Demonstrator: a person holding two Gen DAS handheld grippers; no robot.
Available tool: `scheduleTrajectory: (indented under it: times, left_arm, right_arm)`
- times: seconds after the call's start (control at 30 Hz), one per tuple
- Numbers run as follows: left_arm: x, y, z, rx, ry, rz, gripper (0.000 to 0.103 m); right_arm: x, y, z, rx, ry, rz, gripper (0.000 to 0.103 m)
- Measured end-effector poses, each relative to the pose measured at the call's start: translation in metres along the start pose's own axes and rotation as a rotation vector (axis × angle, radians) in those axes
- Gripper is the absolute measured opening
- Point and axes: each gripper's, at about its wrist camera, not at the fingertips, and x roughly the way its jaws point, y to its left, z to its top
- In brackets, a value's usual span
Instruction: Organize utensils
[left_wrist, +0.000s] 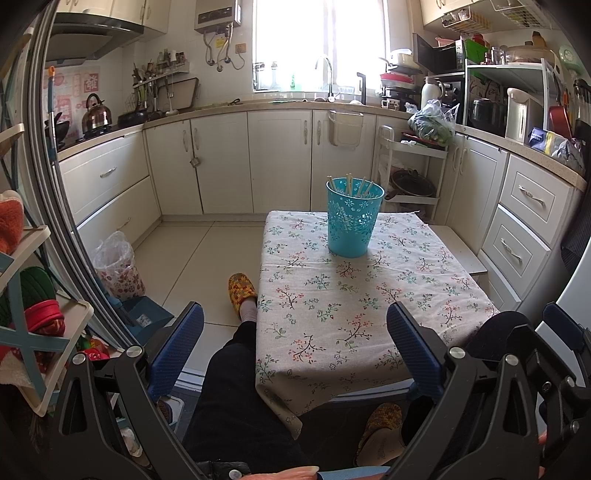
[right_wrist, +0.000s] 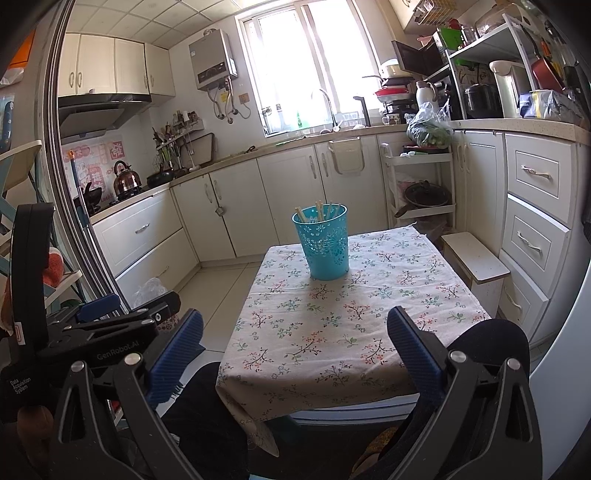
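Both my grippers, left (left_wrist: 295, 347) and right (right_wrist: 295, 347), gape empty; chopsticks (left_wrist: 349, 186) stand upright in the cup (left_wrist: 354, 221) straight ahead (right nearer, I judge).

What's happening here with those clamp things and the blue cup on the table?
A seated person holds a two-finger gripper in each hand, sorting utensils in a kitchen. Right now neither grips anything: the left gripper and right gripper are both open, held back at the near edge of the floral tablecloth. The chopsticks already stand in the perforated turquoise holder at the far end of the table. No other utensils show on the cloth.
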Motion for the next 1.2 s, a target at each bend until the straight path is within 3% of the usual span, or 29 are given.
scheduleTrajectory:
  times: [1.2]
  left_arm:
    - [0.0004, -0.0015, -0.0012, 0.0, -0.001, -0.001, 0.095]
  right_arm:
    - [-0.002, 0.0018, 0.0037, -0.005, -0.008, 0.003, 0.095]
